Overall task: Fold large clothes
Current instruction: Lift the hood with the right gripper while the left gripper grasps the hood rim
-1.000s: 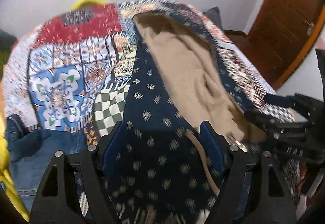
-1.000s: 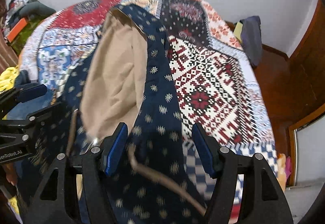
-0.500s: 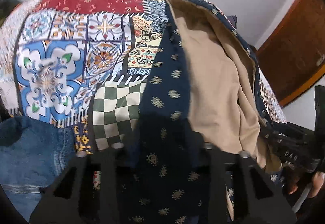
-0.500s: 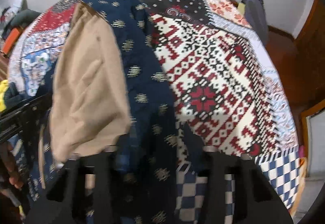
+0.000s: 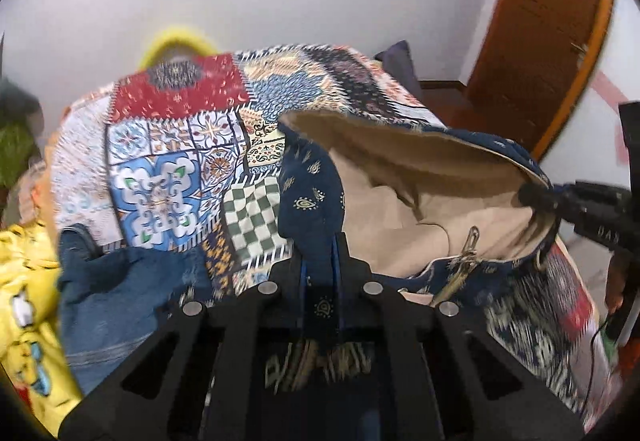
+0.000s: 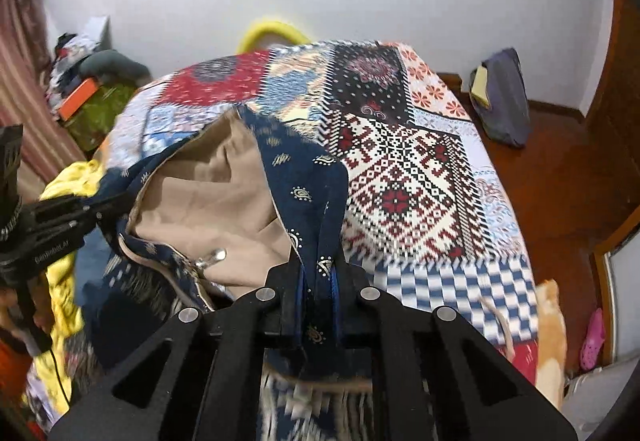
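Note:
A large navy garment [image 5: 310,177] with small gold motifs and a beige lining [image 5: 400,169] hangs lifted above the patchwork bedspread [image 5: 160,177]. My left gripper [image 5: 320,261] is closing tight on a fold of its navy edge, which is pinched between the pads. My right gripper [image 6: 322,269] is closing the same way on the garment [image 6: 304,177] at the opposite edge. Each gripper shows in the other's view: the right gripper [image 5: 536,197] at the right, the left gripper [image 6: 108,209] at the left. The garment sags open between them, with a metal clasp [image 5: 468,245] dangling.
Blue jeans [image 5: 120,289] and a yellow garment [image 5: 24,281] lie on the bed's left side. The bedspread [image 6: 400,181] stretches to the far wall. A dark bag [image 6: 500,97] leans on the wall, and a wooden door [image 5: 552,21] stands at right.
Both grippers went from open around the garment's edge to shut on it. They then rose, lifting the garment off the bed so it opens between them.

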Motion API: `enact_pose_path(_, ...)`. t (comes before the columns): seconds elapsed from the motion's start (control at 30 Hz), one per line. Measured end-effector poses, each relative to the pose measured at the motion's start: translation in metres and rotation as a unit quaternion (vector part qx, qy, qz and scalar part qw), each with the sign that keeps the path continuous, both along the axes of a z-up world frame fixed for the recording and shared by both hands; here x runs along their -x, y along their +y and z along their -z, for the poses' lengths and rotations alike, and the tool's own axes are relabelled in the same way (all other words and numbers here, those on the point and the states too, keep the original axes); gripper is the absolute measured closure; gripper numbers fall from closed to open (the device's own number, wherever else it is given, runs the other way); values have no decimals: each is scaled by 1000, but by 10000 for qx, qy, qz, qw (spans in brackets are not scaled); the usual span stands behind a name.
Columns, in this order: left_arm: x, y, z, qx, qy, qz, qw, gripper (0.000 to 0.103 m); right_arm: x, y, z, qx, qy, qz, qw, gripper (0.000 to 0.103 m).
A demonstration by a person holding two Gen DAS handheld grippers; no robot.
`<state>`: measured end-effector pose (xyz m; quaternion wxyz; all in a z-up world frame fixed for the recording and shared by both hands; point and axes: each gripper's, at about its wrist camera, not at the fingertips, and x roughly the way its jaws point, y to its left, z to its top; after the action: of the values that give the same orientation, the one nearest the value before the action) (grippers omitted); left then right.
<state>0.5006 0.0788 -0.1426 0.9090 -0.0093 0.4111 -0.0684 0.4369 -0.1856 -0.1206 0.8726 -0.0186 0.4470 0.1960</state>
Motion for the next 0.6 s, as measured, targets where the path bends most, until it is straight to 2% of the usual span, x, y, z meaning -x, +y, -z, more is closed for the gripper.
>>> enact_pose_path(0.2, 60, -8, 8, -123, 194, 315, 9992, 92, 57, -8, 7, -13, 34, -176, 9998, 94)
enact_pose_path(0.3, 86, -17, 26, -401, 369, 466, 9974, 92, 88, -8, 32, 285, 144, -210, 9993, 94)
enact_pose_path(0.37, 100, -22, 43, -558, 545, 506, 9957, 92, 93, -7, 40, 330, 214, -216, 9990, 93)
enact_pose_path(0.5, 116, -23, 73, -569, 911, 390, 9934, 91, 106, -11, 62, 521, 429, -143, 9976, 89)
enact_pose_path(0.53, 118, -22, 80, -577, 1002, 303, 9928, 88, 107, -11, 67, 634, 467, -130, 9968, 86)
enact_pose_path(0.6, 125, -19, 86, -564, 1080, 191, 9924, 65, 108, -10, 67, 859, 501, -122, 9950, 74)
